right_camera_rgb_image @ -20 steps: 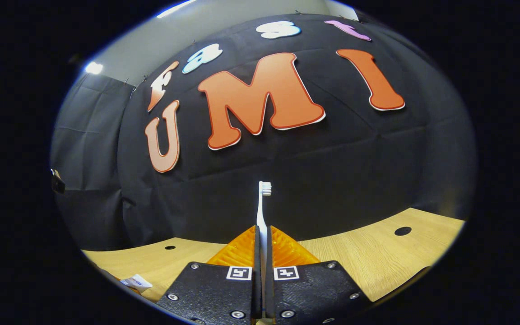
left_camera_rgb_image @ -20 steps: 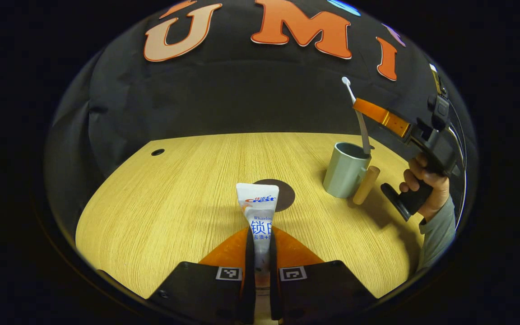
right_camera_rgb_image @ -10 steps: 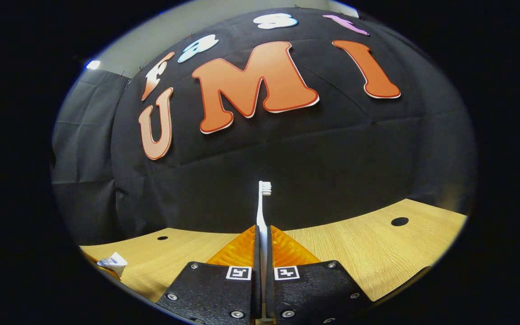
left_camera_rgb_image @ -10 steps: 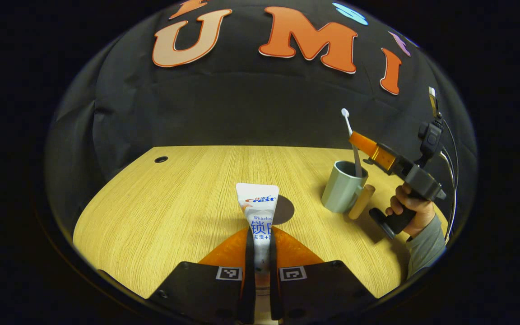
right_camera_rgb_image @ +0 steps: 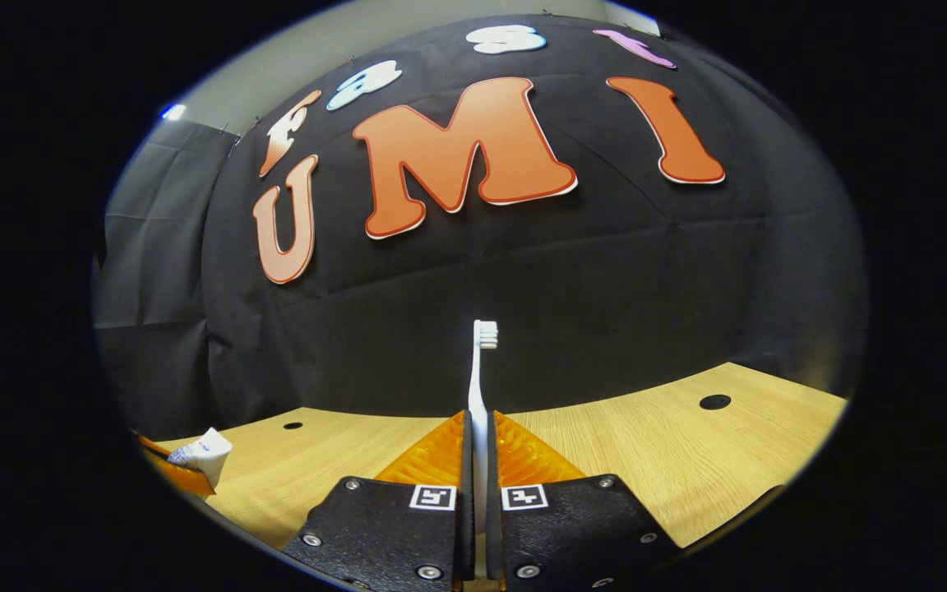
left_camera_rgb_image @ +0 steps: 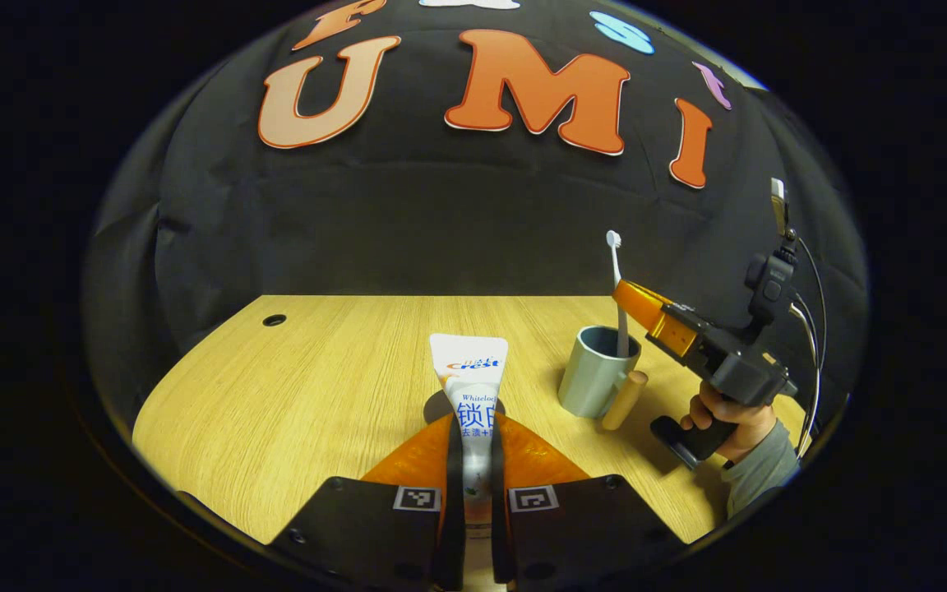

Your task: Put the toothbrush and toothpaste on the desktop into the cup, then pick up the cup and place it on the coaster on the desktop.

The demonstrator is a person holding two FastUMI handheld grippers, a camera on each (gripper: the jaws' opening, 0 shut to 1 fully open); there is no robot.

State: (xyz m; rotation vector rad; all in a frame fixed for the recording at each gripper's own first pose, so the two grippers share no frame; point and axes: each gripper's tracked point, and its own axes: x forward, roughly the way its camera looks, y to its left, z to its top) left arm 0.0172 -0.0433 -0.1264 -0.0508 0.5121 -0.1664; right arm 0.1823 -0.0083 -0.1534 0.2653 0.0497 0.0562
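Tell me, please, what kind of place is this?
Probably a recording booth staged as a washstand: black cloth wall, wooden desktop, and a cup taking a toothbrush while toothpaste waits.

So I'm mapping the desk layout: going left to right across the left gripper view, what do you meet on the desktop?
Desk hole → toothpaste in the left hand-held gripper → cup → toothbrush standing in the cup → wooden handle → right hand-held gripper → hand.

The white soft plastic toothpaste tube [left_camera_rgb_image: 468, 386] carries red and blue printed lettering, and 2 square black-and-white coded markers [left_camera_rgb_image: 417, 498] stand on the left gripper [left_camera_rgb_image: 473, 427] and 2 on the right gripper [right_camera_rgb_image: 478, 419].
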